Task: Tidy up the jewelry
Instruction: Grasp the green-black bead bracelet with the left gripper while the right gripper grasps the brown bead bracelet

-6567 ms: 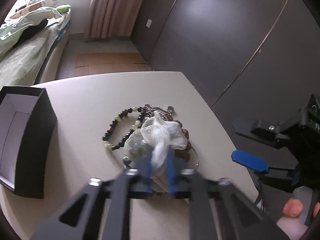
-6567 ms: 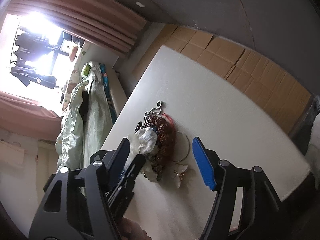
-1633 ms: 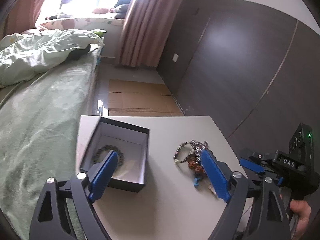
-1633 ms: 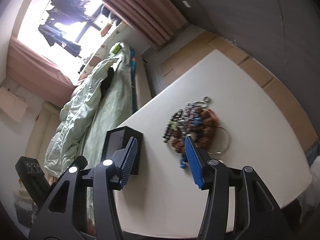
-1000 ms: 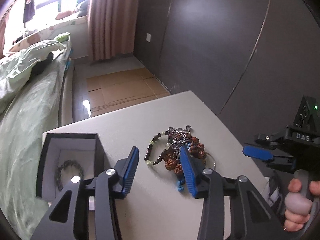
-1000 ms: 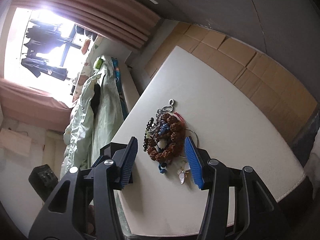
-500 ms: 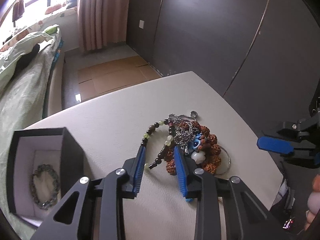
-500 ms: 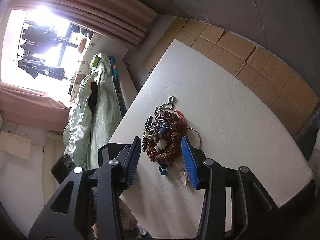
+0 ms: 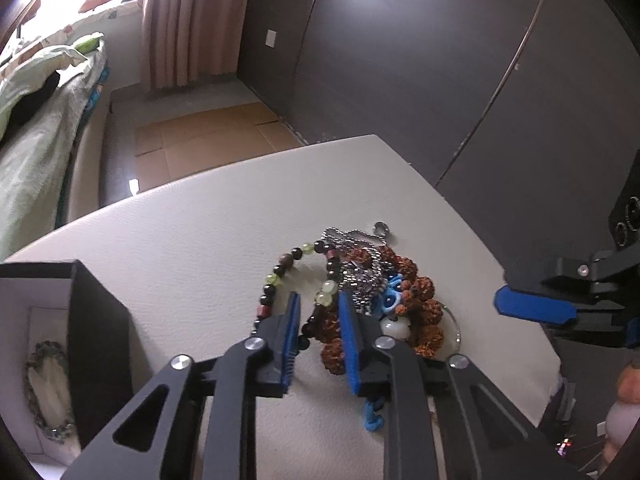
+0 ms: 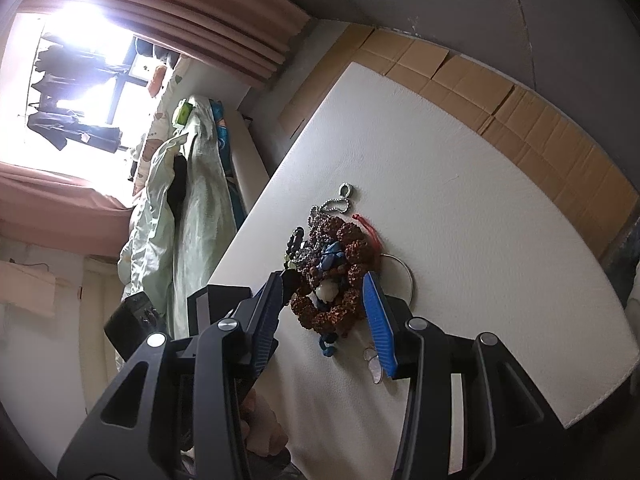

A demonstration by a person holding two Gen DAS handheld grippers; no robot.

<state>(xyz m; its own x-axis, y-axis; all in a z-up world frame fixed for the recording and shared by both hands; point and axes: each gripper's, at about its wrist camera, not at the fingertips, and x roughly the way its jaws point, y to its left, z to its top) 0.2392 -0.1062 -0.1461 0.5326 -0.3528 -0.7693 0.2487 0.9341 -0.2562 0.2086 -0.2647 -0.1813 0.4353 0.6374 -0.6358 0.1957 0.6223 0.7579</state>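
Note:
A tangle of jewelry (image 9: 400, 292) lies on the white table (image 9: 192, 240): a dark-and-green bead bracelet (image 9: 276, 280), brown seed beads, a silver chain (image 9: 360, 240) and a blue cord. My left gripper (image 9: 318, 332) is low at the near edge of the tangle. Its jaws are closing, with a strand of dark beads between the pads. In the right wrist view the jewelry pile (image 10: 332, 276) sits just beyond my right gripper (image 10: 324, 312), which is open and hovers over it. That right gripper (image 9: 536, 312) also shows at the right of the left wrist view.
An open black box (image 9: 96, 344) with a white lining stands at the left and holds a grey bead bracelet (image 9: 48, 392). A thin metal hoop (image 10: 404, 268) and a pale charm (image 10: 374, 364) lie beside the pile. A bed (image 10: 188, 184) runs along the table's far side.
My left gripper has come down and forward onto the pile, and its jaws have narrowed around the dark bead strand. The right gripper has stayed almost still.

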